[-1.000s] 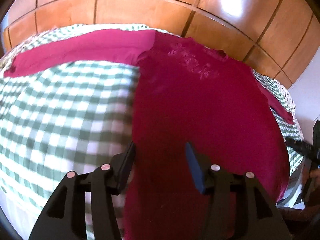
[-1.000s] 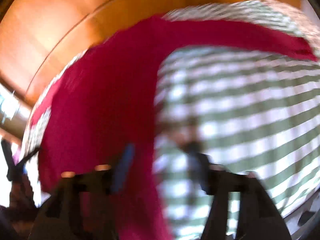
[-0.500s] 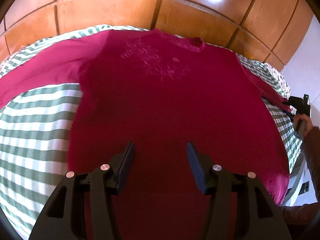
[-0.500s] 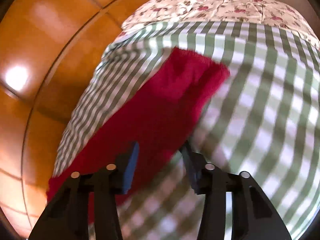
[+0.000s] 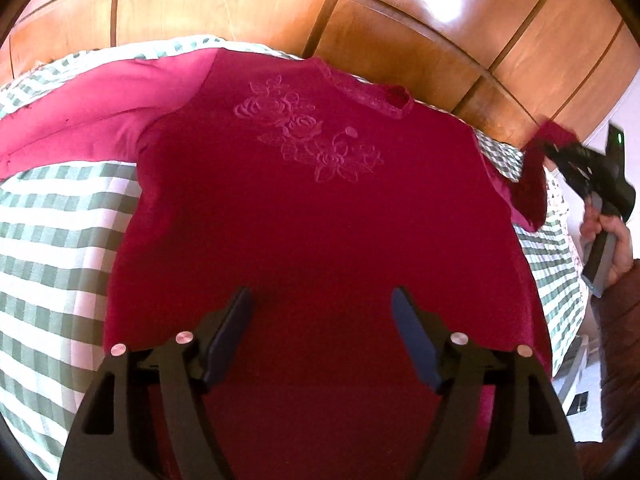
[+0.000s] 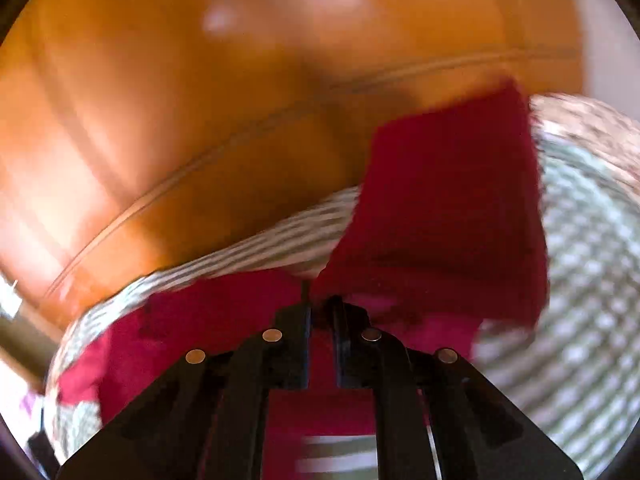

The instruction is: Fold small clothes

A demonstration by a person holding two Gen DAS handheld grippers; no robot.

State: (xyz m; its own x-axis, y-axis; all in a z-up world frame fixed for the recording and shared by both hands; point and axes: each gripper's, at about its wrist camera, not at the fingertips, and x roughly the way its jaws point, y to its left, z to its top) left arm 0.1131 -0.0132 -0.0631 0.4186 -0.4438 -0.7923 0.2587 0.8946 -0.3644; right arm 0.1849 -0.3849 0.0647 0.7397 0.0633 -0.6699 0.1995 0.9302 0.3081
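A crimson long-sleeved top [image 5: 312, 208] with an embossed rose pattern lies front up on a green-and-white checked bedsheet [image 5: 52, 232]. One sleeve stretches out flat to the left [image 5: 100, 112]. My left gripper [image 5: 322, 312] hovers over the lower part of the top; its jaws are opening and nothing is between them. At the right edge my right gripper [image 5: 550, 148], in a person's hand, holds the other sleeve's cuff lifted off the bed. In the blurred right wrist view that gripper [image 6: 320, 304] is shut on the red sleeve [image 6: 448, 208], which rises in front of it.
A glossy wooden panelled headboard [image 5: 360, 12] runs behind the bed. A floral pillow [image 6: 592, 124] lies at the right end. The bed's edge and a white floor [image 5: 588, 384] show at the lower right, beside the person's brown sleeve [image 5: 620, 352].
My right gripper closed on the cuff of the right-hand sleeve and lifted it off the sheet. My left gripper shifted from the top's left edge to over its middle and spread its fingers wider.
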